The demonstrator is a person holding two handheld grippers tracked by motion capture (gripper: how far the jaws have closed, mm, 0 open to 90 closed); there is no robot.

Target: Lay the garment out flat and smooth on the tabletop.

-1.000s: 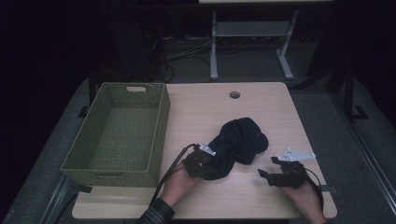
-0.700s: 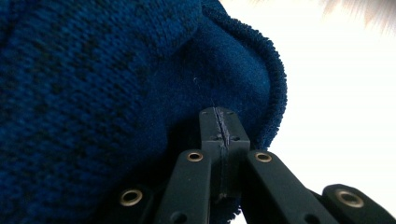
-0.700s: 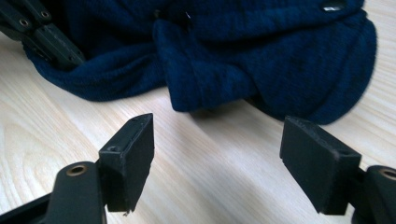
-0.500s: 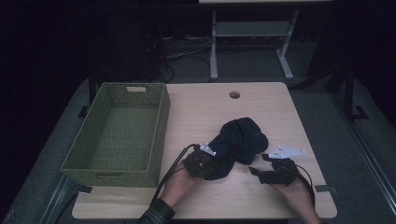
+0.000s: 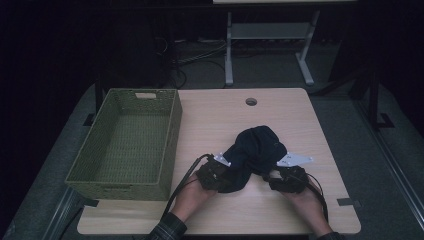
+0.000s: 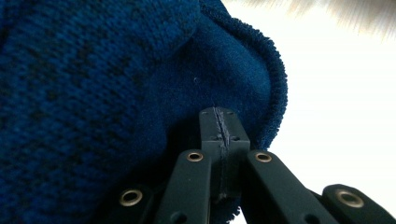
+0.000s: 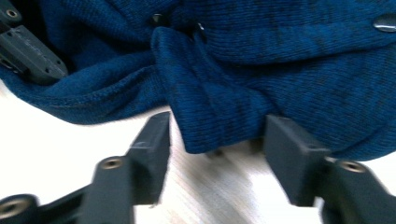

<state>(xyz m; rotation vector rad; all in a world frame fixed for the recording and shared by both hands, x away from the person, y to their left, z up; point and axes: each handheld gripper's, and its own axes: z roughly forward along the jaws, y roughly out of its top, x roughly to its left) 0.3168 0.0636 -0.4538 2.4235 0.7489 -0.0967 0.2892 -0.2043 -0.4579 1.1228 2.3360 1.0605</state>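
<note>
High view shows the dark blue knit garment (image 5: 252, 155) bunched at lower centre of the table (image 5: 300, 115), left gripper (image 5: 216, 175) clamped on its hem, right gripper (image 7: 212, 140) open around a fold, likely needing to close next.

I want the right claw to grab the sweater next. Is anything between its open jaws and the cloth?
Nothing visible is. The right claw is open, its jaws either side of a fold of the sweater, with bare table beneath. The left claw is shut on another edge, off to the side.
</note>
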